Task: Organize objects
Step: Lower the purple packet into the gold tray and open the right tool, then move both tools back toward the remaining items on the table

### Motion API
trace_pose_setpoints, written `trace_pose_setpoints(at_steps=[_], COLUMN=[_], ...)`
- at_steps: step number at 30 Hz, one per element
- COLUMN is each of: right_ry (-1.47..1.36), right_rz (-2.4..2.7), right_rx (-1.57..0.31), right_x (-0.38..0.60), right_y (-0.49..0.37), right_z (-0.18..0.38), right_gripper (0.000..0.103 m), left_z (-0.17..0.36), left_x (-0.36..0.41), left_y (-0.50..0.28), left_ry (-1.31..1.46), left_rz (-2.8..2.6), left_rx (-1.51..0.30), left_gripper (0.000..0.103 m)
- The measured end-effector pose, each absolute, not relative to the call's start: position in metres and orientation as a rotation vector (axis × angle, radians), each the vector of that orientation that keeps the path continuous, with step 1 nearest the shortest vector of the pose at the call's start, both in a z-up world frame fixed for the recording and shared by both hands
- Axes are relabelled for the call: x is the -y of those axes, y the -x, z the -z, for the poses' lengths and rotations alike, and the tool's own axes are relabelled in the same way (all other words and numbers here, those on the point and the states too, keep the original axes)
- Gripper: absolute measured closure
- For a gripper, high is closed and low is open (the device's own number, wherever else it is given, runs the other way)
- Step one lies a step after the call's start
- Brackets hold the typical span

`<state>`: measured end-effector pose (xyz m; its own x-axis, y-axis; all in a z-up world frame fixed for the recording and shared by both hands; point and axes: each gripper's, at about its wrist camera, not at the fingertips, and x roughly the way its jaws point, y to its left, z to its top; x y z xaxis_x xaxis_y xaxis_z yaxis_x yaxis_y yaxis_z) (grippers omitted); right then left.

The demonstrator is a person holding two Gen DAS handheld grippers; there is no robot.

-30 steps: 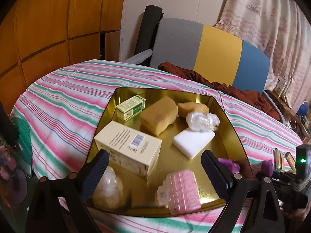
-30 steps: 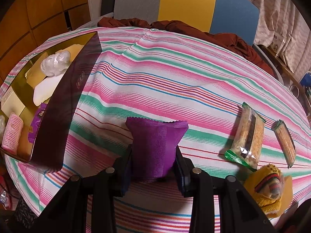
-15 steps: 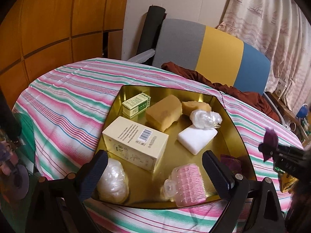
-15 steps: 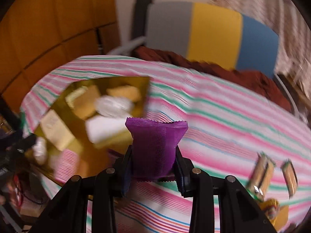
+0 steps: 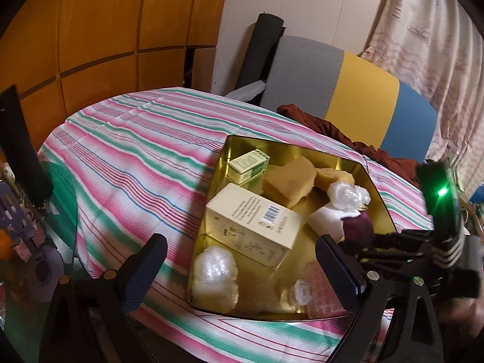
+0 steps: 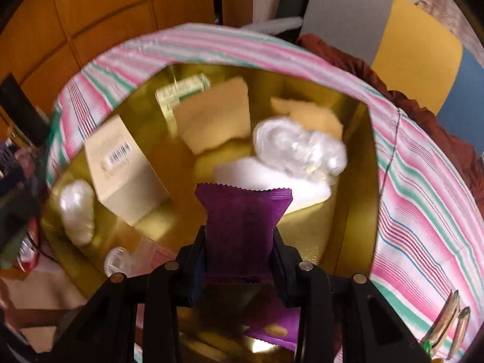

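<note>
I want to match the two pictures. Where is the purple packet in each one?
Left wrist view: the purple packet shows at the right, over the gold tray, held by the right hand-held gripper coming in from the right.
Right wrist view: the packet is centre, pinched between the gripper's fingers, above the tray.
Shared landmark: the barcode box in the tray.

Around the table: cloth, seat and walls

A pink, green and white striped tablecloth [image 5: 127,157] covers the round table. Behind it stands a seat back [image 5: 341,81] in grey, yellow and blue panels, with rust-brown fabric [image 5: 348,134] bunched at its foot. A dark roll [image 5: 260,51] leans against the pale wall, orange wood panelling [image 5: 99,27] to its left, patterned curtain [image 5: 429,36] to the right.
</note>
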<state>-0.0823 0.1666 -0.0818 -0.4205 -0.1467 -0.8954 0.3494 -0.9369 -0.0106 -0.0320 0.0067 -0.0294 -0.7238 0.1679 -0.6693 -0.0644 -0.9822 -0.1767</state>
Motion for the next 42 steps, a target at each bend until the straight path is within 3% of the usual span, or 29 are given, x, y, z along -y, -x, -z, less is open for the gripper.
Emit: trace_pose_setpoints(at_steps=[4, 9, 17, 25, 42], right_ry=[-1.527, -1.465, -1.344, -1.34, -1.491], right_rz=[2.358, 2.404, 2.551, 2.736, 2.89], right_rx=[-0.314, -0.31, -0.155, 0.017, 0.152], right_x=[-0.166, -0.17, -0.198, -0.263, -0.363], right_y=[0.08, 0.066, 0.048, 0.031, -0.01], right_z=[0.098, 0.091, 0.055, 0.039, 0.057], right_gripper=[0.065, 0.037, 0.027, 0.024, 0.023], left_z=[0.03, 0.027, 0.022, 0.013, 0.006], left_x=[-0.005, -0.007, -0.01, -0.03, -0.102], left_y=[0.032, 0.031, 0.029, 0.024, 0.014], left_ry=[1.112, 1.107, 1.094, 1.046, 0.993], left_rz=[-2.802, -2.808, -2.818, -2.785, -2.639], left_rx=[0.222, 0.216, 0.189, 0.129, -0.073], left_gripper=[0.004, 0.001, 0.001, 0.0, 0.0])
